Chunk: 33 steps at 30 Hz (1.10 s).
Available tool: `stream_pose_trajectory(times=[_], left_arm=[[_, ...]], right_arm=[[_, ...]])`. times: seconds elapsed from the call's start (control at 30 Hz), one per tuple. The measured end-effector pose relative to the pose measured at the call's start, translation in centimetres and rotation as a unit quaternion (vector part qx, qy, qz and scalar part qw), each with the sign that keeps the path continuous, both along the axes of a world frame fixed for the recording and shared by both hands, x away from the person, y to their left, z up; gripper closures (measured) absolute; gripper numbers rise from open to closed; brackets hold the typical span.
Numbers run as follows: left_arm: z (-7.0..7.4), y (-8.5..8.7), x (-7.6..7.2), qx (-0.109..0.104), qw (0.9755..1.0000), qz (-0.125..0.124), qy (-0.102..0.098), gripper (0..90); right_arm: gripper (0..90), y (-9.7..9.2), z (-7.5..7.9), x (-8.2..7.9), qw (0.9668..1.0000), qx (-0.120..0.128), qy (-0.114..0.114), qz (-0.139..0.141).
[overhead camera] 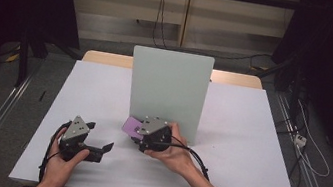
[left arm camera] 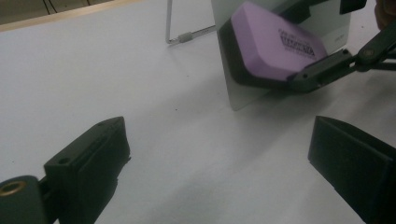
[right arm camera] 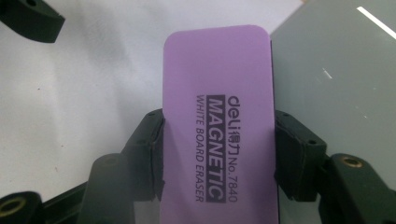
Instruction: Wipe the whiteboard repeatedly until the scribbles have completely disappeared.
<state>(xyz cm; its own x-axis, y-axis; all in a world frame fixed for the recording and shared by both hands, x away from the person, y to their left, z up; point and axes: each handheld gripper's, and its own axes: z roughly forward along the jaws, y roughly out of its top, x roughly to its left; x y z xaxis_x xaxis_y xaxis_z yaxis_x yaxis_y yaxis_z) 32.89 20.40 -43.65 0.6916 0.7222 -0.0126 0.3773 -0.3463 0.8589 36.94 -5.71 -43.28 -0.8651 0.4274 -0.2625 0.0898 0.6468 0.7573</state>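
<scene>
item: purple whiteboard eraser (right arm camera: 217, 121) | your right gripper (right arm camera: 219, 154) clamps it, board (overhead camera: 168, 91) at 12 o'clock | your left gripper (overhead camera: 96, 139) gapes empty

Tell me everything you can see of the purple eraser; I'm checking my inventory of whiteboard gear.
The purple eraser is a flat, rounded-corner block with a matte purple top and a black pad layer beneath it. Black print along its top reads "deli", "MAGNETIC", "WHITE BOARD ERASER", "No. 7840". The right gripper is shut on its two long sides, holding it tilted above the white table, against the lower left part of the upright white board. Whether its pad actually presses on the board I cannot tell.
</scene>
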Motion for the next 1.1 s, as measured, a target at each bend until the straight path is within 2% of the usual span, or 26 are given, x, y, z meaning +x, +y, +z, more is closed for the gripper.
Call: stream_pose_trajectory(times=[0.13,0.23,0.5,0.73,0.87,1.1], left_arm=[[0.0,0.0,0.0,-0.001,1.0000,0.000,0.000,5.0],[0.0,0.1,0.0,-0.001,1.0000,0.001,0.000,5.0],[0.0,0.0,0.1,-0.001,1.0000,0.000,0.000,5.0],[-0.1,0.0,0.1,0.000,1.0000,-0.001,0.002,5.0],[0.0,0.0,0.0,0.000,1.0000,-0.002,0.000,5.0],[0.0,0.1,0.0,-0.004,1.0000,0.002,0.003,5.0]], right_arm=[[41.7,0.5,-0.4,0.0,0.9999,-0.003,0.002,0.012],[41.7,0.3,-0.3,0.1,0.9998,0.000,-0.006,0.018],[41.7,-2.3,3.0,1.0,0.9981,0.045,-0.040,-0.009],[41.7,-3.6,4.8,1.7,0.9964,0.063,-0.055,-0.018],[41.6,-3.3,4.1,1.4,0.9973,0.040,-0.061,-0.003],[41.7,-3.9,0.3,-0.1,0.9990,0.000,-0.035,0.028]])
